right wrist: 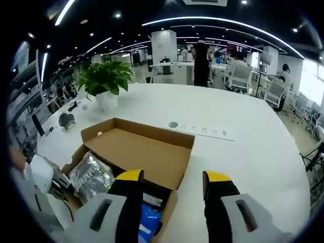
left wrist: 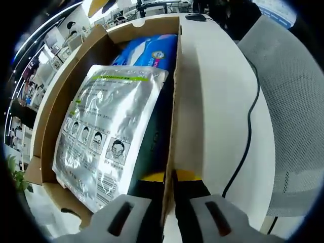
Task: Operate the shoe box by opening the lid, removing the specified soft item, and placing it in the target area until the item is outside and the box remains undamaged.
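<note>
Open-plan office behind, white counter [right wrist: 243,152] carrying the shoe box [right wrist: 136,152], lid already up. Left tool [left wrist: 169,177] pinches the box's side wall, steadying it; right tool [right wrist: 172,185] hovers spread above. Next, I judge, it must reach in for the silver soft pouch [left wrist: 109,131] lying inside

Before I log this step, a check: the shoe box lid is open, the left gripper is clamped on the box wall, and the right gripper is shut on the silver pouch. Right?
Not quite. In the right gripper view the right gripper is open above the shoe box, holding nothing; the silver pouch lies inside. The rest stands.
</note>
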